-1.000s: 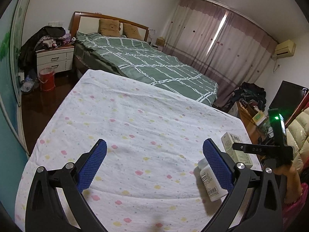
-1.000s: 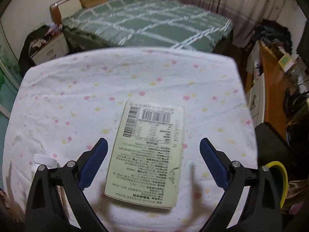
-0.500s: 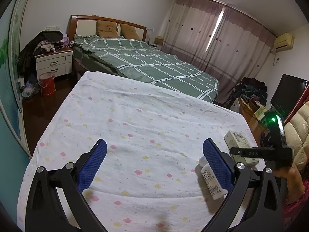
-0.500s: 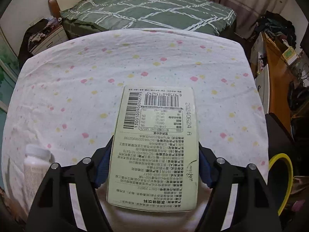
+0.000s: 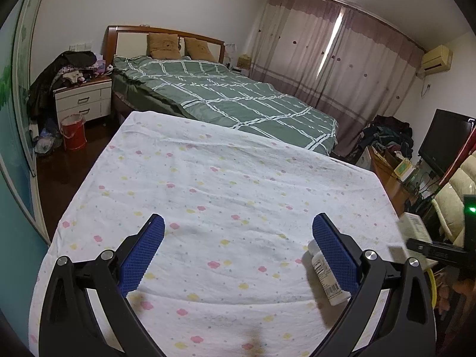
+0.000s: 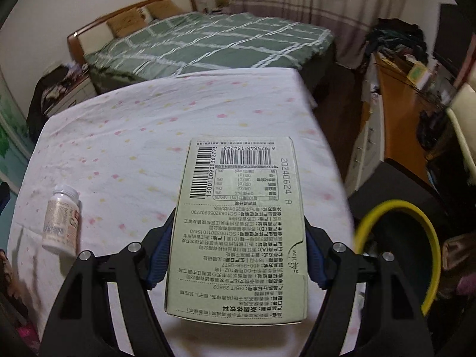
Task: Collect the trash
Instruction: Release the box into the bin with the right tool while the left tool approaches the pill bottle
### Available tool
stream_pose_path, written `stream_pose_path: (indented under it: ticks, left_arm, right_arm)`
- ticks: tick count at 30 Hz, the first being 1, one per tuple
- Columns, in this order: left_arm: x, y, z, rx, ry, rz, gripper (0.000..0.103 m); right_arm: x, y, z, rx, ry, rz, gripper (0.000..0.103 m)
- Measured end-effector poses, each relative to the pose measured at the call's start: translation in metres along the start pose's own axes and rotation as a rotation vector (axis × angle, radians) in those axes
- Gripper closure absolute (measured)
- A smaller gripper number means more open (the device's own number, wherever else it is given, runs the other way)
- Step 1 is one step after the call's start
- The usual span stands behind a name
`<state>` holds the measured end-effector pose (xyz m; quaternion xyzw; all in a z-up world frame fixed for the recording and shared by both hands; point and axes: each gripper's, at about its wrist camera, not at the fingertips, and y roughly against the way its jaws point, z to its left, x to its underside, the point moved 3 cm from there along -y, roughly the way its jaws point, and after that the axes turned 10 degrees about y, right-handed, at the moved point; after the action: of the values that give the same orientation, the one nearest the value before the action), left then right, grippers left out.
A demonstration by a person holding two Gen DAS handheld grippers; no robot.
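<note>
A pale green carton (image 6: 238,223) printed with barcodes sits between the blue pads of my right gripper (image 6: 238,260), which is shut on it. It hangs above the right side of the flower-print tablecloth (image 6: 148,136). The carton shows blurred at the far right of the left wrist view (image 5: 413,227). A white pill bottle (image 5: 325,273) lies on the cloth just inside the right finger of my open left gripper (image 5: 238,229); nothing is between those pads. The same bottle (image 6: 61,220) lies left of the carton. A black bin with a yellow rim (image 6: 392,203) stands beside the table's right edge.
Behind the table is a bed with a green checked cover (image 5: 223,95). A white nightstand (image 5: 83,101) and a red bucket (image 5: 73,132) stand at the back left. At the right are a wooden desk (image 6: 398,95), piled clothes and a dark screen (image 5: 443,142).
My right gripper closed on the carton, lifted it off the cloth and carried it right, toward the table's edge and the yellow-rimmed bin. The left gripper stayed open and nearly still.
</note>
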<state>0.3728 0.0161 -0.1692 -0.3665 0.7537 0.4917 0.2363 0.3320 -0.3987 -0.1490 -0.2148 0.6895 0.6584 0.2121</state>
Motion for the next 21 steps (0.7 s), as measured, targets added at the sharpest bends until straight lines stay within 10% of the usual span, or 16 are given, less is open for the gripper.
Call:
stream_pose_path:
  ticks: [11, 21]
  left_arm:
    - [0.007, 0.004, -0.017, 0.047, -0.059, 0.008, 0.005]
    - [0.030, 0.015, -0.061, 0.307, -0.196, 0.090, 0.005]
  right_arm:
    - [0.062, 0.012, -0.109, 0.120, -0.205, 0.014, 0.034]
    - [0.101, -0.001, -0.175, 0.221, -0.341, 0.056, 0.033]
